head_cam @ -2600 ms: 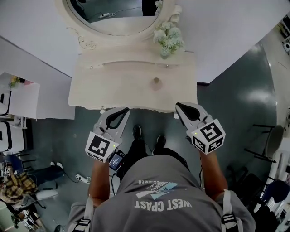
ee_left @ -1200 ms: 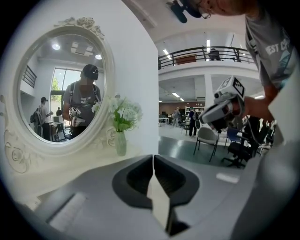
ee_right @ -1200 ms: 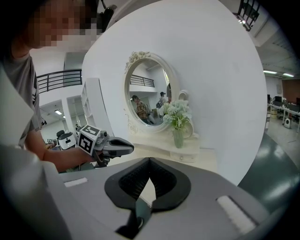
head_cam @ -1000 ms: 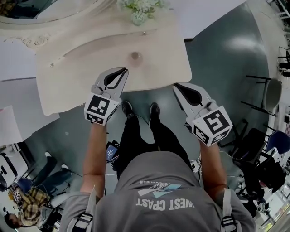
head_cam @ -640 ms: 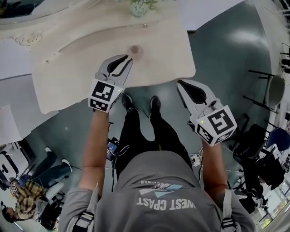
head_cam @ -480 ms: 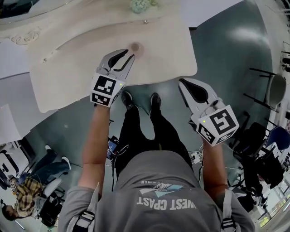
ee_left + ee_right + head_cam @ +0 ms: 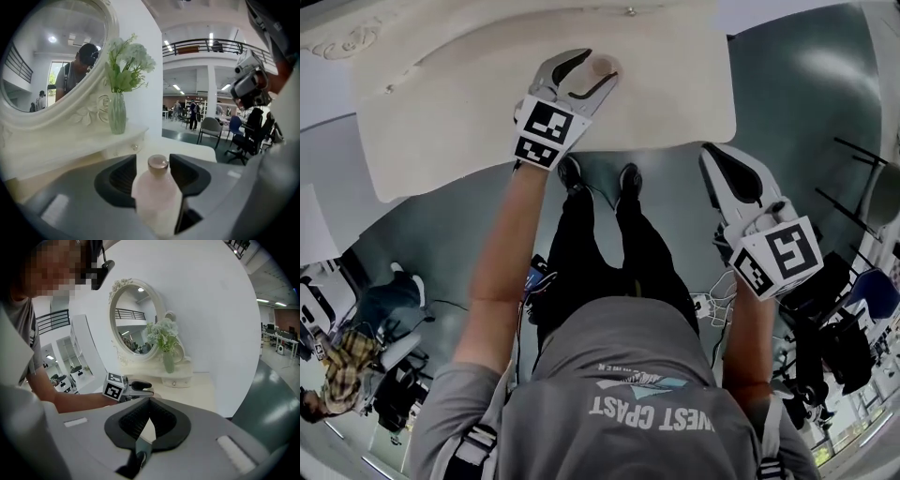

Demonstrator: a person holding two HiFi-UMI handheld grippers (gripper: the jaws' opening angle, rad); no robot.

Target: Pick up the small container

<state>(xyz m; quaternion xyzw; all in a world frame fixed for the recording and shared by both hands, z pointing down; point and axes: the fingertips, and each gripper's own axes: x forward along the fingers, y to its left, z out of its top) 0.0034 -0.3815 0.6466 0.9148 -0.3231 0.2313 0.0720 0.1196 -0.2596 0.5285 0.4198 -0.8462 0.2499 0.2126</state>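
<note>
Right gripper (image 7: 149, 417) hangs clear of the desk (image 7: 675, 89), fingers pressed together, empty. Left gripper (image 7: 596, 67) is over the desk, fingers opening wide around the small container (image 7: 157, 199), pads not touching it. Best now: centre its body between the pads, stay level, close gently below the cap.

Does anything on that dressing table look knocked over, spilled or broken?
Nothing stands out. The small container stands upright between the left gripper's opening jaws, and the flower vase is upright too.
</note>
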